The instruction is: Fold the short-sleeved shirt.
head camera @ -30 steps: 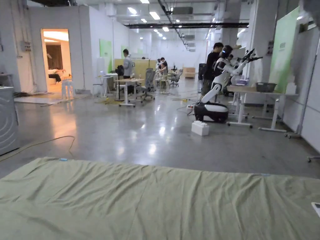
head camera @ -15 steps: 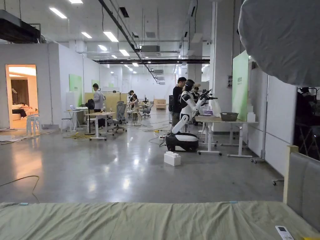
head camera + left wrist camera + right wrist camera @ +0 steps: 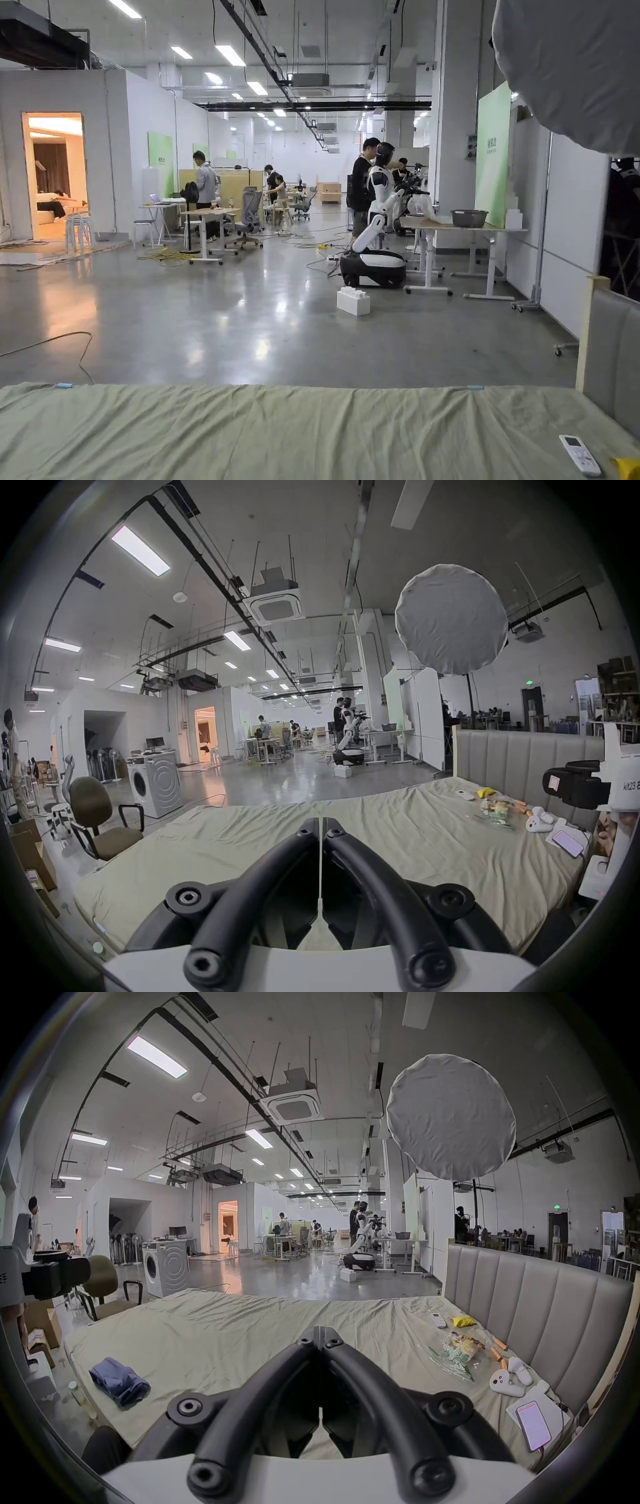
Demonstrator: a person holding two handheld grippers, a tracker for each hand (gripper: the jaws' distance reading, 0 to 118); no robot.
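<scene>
Jaws of left gripper and right gripper closed together, holding nothing, raised level over the bed. Blue shirt lies bunched near bed's left edge, untouched; likely staged there awaiting pickup. Folding not begun.

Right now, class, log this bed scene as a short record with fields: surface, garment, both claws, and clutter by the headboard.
surface: pale green sheet over a bed
garment: crumpled blue cloth near the bed's left edge, not folded
left claw: shut, holding nothing
right claw: shut, holding nothing
clutter: white remote control, yellow packet, lit smartphone by the grey padded headboard
</scene>
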